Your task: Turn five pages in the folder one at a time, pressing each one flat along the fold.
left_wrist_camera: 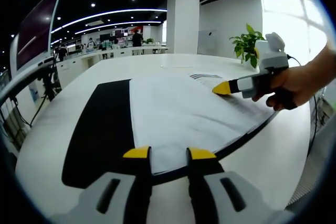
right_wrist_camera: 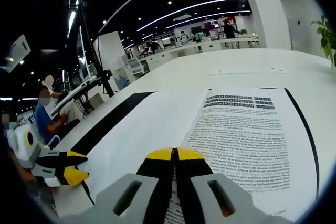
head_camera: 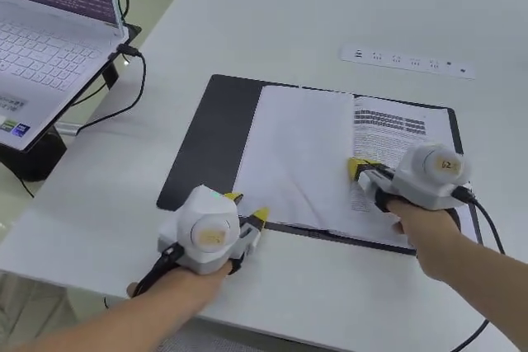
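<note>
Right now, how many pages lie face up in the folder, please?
2: a blank page on the left, a printed page under the right gripper; more may lie hidden beneath.

Left hand-held gripper [left_wrist_camera: 169,153] parted, right one [right_wrist_camera: 175,153] closed

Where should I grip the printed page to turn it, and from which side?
Probably the outer right edge of the printed page, coming from the right: that edge lies free on the folder, while the left edge is bound at the fold.
</note>
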{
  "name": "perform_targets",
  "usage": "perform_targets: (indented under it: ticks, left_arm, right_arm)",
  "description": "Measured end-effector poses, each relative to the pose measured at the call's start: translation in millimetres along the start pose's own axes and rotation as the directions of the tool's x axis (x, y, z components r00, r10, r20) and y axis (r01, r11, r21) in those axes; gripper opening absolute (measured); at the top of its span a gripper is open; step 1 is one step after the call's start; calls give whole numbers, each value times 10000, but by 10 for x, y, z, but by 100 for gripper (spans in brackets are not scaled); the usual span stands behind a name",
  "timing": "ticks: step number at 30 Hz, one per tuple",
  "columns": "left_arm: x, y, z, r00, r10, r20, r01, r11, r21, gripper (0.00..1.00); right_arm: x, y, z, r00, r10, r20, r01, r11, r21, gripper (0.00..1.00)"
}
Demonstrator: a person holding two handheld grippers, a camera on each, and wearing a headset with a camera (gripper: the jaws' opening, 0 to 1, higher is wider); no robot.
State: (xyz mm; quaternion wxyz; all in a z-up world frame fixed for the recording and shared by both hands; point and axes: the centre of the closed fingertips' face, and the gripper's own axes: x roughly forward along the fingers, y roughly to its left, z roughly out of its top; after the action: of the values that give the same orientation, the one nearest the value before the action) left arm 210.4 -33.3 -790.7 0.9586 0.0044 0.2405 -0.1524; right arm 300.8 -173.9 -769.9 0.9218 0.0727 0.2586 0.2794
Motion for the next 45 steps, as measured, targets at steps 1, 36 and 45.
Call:
perform_targets:
  ticks: [1, 36, 45]
  left_arm:
    - [-1, -2, -1, 10000, -18, -13, 18, 10000, 9, 25]
    - [-41, -18, 16, 10000, 4, -18, -4, 10000, 26, 26]
    - [-41, -17, 16, 10000, 3, -59, -3, 10000, 38, 26]
  right_arm:
    - [-25, -12, -27, 10000, -22, 64, 24, 9998, -179, 0]
    - [-688, 483, -641, 9969, 516, -595, -551, 9967, -592, 0]
    - [-870, 692, -699, 9911, 991, -887, -1012, 9947, -200, 0]
